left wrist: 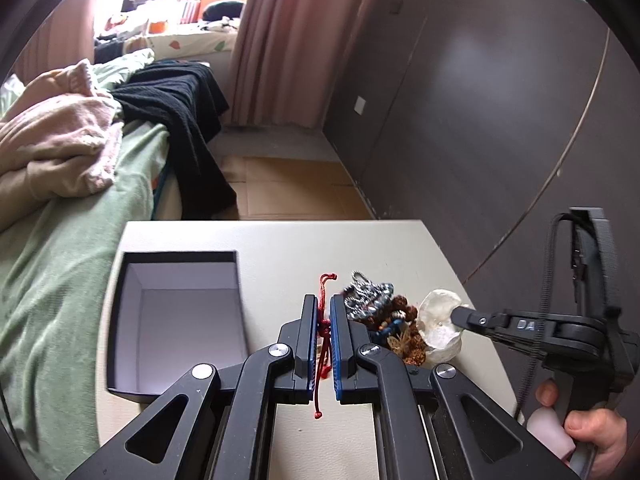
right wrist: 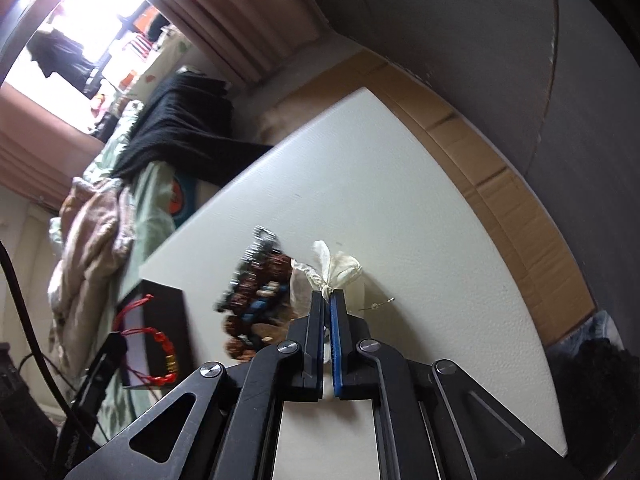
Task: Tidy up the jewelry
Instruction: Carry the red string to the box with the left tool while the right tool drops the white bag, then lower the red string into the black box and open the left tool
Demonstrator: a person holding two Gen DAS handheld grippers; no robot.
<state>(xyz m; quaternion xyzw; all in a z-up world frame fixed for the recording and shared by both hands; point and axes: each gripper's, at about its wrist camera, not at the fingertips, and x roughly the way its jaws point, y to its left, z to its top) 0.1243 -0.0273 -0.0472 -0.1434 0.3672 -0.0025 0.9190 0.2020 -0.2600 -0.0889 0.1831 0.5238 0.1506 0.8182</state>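
Note:
My left gripper is shut on a red cord bracelet, whose knotted ends stick out above and below the blue pads; it hangs above the white table. A black box with a white inside stands open to the left. Right of the fingers lies a pile of jewelry: a silvery chain and brown beads. My right gripper is shut on the gathered top of a white translucent pouch beside that pile of jewelry. The right wrist view shows the red bracelet by the box.
A small wire earring lies on the table right of the pouch. A bed with green, pink and black fabrics borders the table on the left. A dark wall and cardboard on the floor lie beyond.

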